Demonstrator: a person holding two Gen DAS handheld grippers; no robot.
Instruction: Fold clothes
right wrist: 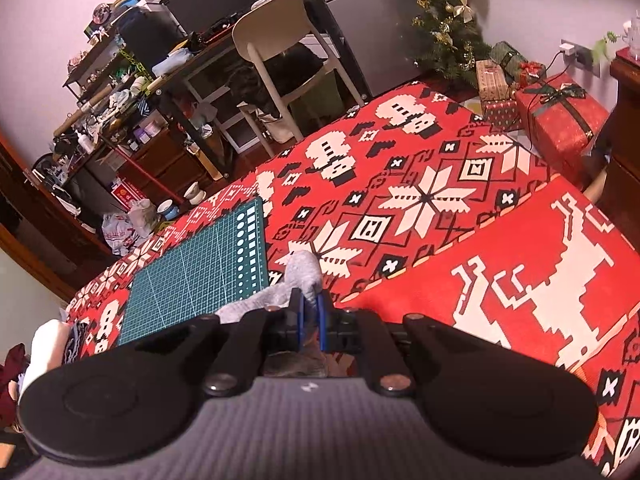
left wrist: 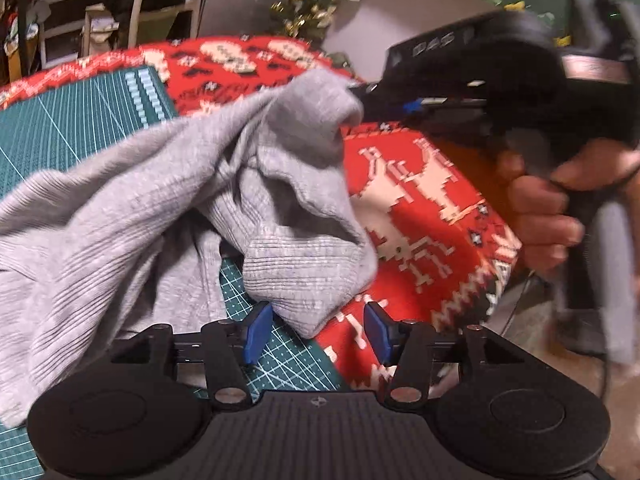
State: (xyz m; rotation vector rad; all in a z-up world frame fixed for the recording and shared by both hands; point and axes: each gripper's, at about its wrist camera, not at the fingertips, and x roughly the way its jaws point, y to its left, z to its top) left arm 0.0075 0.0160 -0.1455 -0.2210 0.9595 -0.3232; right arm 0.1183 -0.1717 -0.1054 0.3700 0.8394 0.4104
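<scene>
A grey ribbed garment point(left wrist: 168, 208) hangs bunched above the green cutting mat point(left wrist: 60, 128). My right gripper point(right wrist: 310, 310) is shut on one end of it point(right wrist: 304, 272) and holds that end up; in the left wrist view the right gripper point(left wrist: 360, 94) pinches the cloth at the upper right. My left gripper point(left wrist: 318, 330) is open, its blue pads point(left wrist: 256, 332) either side of a hanging lower corner of the garment, which dips between them without being clamped.
A red patterned Christmas cloth point(right wrist: 420, 200) covers the table. The green mat point(right wrist: 200, 272) lies on its left part. Beyond the table stand a white chair point(right wrist: 288, 48), cluttered shelves point(right wrist: 120, 92), a small Christmas tree point(right wrist: 448, 32) and wrapped gifts point(right wrist: 560, 120).
</scene>
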